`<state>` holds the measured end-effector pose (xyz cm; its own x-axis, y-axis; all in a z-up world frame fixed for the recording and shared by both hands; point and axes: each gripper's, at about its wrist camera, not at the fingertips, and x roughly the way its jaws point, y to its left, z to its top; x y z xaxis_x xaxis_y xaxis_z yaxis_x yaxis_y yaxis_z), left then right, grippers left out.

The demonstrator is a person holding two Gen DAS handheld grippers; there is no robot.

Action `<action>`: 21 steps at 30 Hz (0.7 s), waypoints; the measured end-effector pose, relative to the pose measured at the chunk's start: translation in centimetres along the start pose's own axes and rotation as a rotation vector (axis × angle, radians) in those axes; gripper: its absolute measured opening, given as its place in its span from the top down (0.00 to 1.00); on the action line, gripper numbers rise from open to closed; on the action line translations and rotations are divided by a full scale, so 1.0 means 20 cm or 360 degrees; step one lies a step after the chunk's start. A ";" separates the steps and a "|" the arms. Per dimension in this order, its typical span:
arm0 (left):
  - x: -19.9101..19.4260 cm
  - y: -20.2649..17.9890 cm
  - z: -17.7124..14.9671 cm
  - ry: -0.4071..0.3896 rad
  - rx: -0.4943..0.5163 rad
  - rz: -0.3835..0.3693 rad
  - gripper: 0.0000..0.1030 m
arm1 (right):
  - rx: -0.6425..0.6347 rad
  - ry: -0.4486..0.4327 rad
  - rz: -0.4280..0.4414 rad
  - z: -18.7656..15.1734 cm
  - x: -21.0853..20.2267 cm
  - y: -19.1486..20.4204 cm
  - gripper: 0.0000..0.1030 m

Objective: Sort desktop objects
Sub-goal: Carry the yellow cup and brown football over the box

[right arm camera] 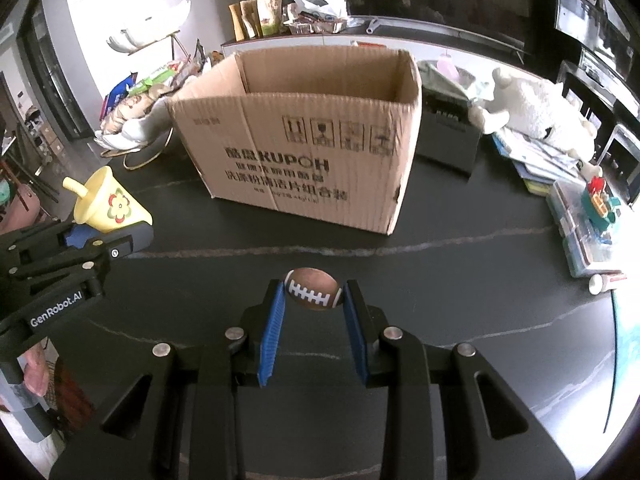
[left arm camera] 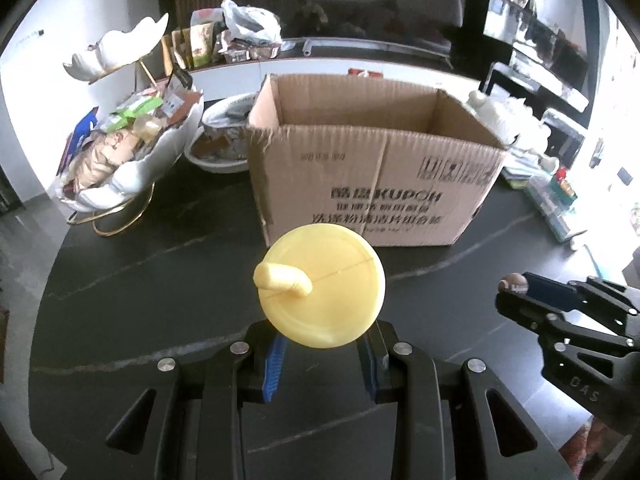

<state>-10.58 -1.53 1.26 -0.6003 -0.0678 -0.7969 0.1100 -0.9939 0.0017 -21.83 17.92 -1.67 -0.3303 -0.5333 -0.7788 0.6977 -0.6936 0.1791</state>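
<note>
Left gripper [left arm camera: 322, 354]: blue-padded fingers pinching the narrow lower body of a yellow lidded cup [left arm camera: 322, 286]; lid and its bent spout face the camera.
Right gripper [right arm camera: 314, 322]: pads pressed on the two pointed ends of a small brown toy football [right arm camera: 314, 289], white lacing facing up.
Cup, from the right wrist view: cone-shaped, flower print on its side, tilted in the left gripper's hold.
Height: both held items appear clear of the dark marbled tabletop [right arm camera: 460, 272]; contact cannot be ruled out for the football.
Cardboard box [left arm camera: 372, 176]: open-topped, upright, beyond both grippers; interior floor not visible.
Surroundings: white shell-shaped snack stand [left arm camera: 132, 152] left of the box, plush toy [right arm camera: 536, 108] and stacked plastic cases [right arm camera: 580, 232] to its right.
Risk, cup: grip sits on a tapered wall, so the cup could slide or pivot out if tilted further.
Risk, football: held only at its tips; it may spin or squirt free.
Risk, box: tall near wall could catch either item if carried in too low.
</note>
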 end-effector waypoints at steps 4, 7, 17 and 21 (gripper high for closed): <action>-0.03 0.01 0.03 -0.0008 0.0019 0.0003 0.72 | -0.0017 -0.0026 -0.0019 0.04 -0.04 0.01 0.73; -0.05 0.02 0.08 -0.0007 0.0010 -0.0006 0.72 | -0.0025 -0.0043 -0.0022 0.07 -0.06 0.01 0.73; -0.12 0.04 0.25 -0.0063 0.0018 -0.0011 0.72 | -0.0039 -0.0096 -0.0020 0.23 -0.12 0.02 0.73; -0.12 0.04 0.32 -0.0075 0.0023 -0.0020 0.72 | -0.0042 -0.0106 -0.0021 0.31 -0.13 0.02 0.73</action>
<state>-14.08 -2.71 7.02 -0.6381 -0.0589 -0.7677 0.0908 -0.9959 0.0009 -24.68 16.01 4.14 -0.3804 -0.5562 -0.7389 0.7095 -0.6880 0.1526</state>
